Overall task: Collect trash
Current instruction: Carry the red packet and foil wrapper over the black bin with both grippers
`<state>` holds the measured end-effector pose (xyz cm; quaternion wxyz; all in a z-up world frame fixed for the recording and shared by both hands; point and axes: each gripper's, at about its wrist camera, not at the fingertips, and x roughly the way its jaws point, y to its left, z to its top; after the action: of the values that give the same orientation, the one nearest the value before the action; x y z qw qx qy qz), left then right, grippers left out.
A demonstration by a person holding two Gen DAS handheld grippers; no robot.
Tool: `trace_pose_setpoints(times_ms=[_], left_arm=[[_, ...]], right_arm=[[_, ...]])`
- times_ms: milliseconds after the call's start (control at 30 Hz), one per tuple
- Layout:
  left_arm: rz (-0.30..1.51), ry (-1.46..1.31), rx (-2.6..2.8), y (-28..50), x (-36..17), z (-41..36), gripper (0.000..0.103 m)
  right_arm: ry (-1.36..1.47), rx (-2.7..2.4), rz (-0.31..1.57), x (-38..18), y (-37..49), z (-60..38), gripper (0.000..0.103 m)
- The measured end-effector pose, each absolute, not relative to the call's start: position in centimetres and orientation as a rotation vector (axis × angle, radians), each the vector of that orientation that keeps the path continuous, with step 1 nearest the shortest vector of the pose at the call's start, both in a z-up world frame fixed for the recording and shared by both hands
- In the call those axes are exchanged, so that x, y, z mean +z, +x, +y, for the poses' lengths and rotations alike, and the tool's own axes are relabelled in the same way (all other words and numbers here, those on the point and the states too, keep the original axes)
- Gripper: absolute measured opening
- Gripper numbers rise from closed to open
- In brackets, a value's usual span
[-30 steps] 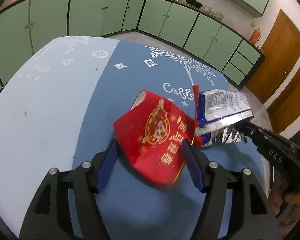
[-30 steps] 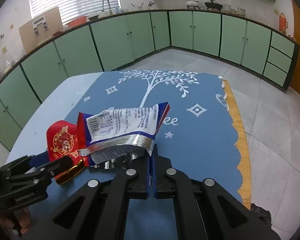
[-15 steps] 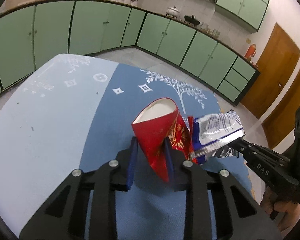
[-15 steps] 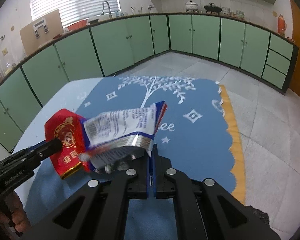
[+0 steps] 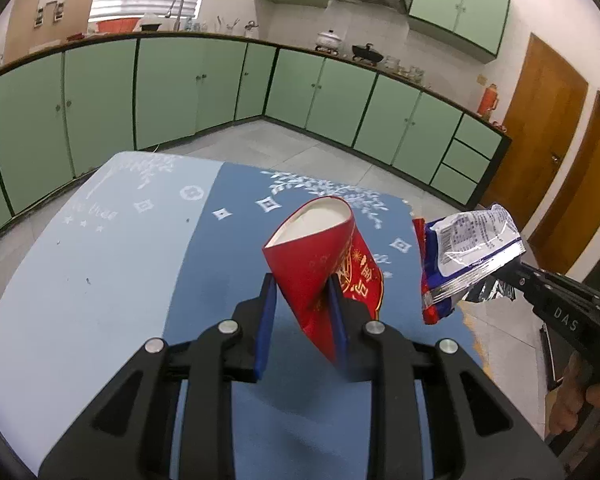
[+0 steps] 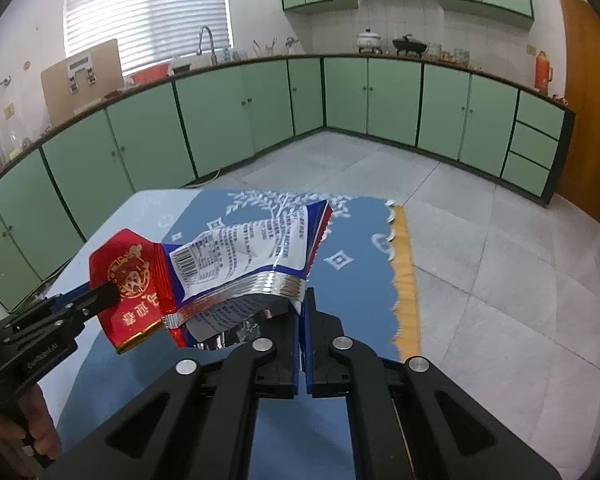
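A crushed red paper cup [image 5: 320,264] with gold print is pinched between the blue pads of my left gripper [image 5: 300,284], held above the blue tablecloth [image 5: 204,280]. In the right wrist view the same red cup [image 6: 128,276] hangs at the left, on the left gripper's fingertips [image 6: 104,294]. A white, blue and silver snack wrapper [image 6: 252,256] is clamped in my right gripper [image 6: 302,300], which is shut on its foil edge. The wrapper [image 5: 468,248] shows to the right of the cup in the left wrist view. Both pieces are off the table.
The table [image 5: 60,280] carries a light blue and dark blue cloth with white tree print and an orange scalloped edge [image 6: 404,264]. Green kitchen cabinets [image 6: 260,104] line the walls beyond a tiled floor. A brown door [image 5: 540,120] stands at right. A hand [image 6: 32,432] grips the left handle.
The left gripper closed on the red cup and lifted it off the cloth. The right gripper rose with the wrapper. Both views now look higher into the kitchen.
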<state>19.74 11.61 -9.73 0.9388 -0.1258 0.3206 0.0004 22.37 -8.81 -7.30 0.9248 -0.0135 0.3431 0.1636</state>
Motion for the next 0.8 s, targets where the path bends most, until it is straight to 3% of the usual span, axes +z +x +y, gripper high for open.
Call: trace_pose_setpoints(times_ms=[800], left_arm=[[0.612,-0.074,-0.270,13.9,-5.9,-3.9,0.024]], right_arm=[[0.031,0.133,0.621,-3.4,12.6,-22.3,0.002]])
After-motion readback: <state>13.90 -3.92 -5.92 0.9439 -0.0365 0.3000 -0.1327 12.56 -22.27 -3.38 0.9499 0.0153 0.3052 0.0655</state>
